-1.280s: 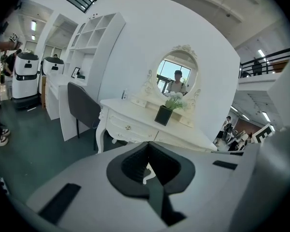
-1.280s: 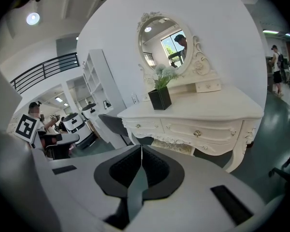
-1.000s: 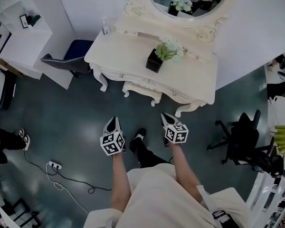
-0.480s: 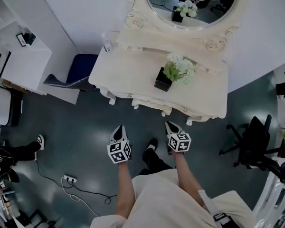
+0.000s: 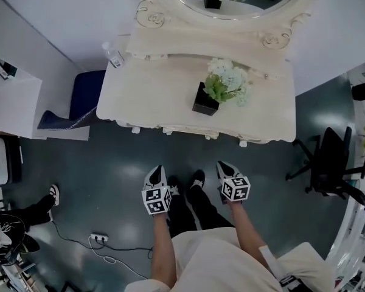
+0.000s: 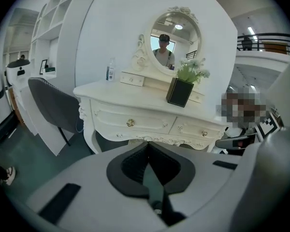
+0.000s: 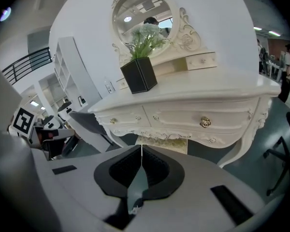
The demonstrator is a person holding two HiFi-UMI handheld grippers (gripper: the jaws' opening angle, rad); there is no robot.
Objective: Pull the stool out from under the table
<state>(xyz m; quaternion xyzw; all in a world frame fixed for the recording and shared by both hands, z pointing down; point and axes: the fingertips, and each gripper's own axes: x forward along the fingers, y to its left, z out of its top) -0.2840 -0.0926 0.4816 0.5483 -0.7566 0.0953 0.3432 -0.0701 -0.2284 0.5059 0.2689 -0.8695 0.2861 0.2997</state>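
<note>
Table (image 5: 158,96) now nearer L gripper (image 5: 157,169) & R gripper (image 5: 224,165), jaws shut.

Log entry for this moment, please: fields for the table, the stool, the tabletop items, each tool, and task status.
table: white dressing table with an oval mirror, set against the wall
stool: tucked under the table, only its cream front edge showing
tabletop: black pot of white flowers; clear bottle at the back left corner
left tool: shut, empty, in front of the table, touching nothing
right tool: shut, empty, likewise
status: stool not yet gripped or pulled
</note>
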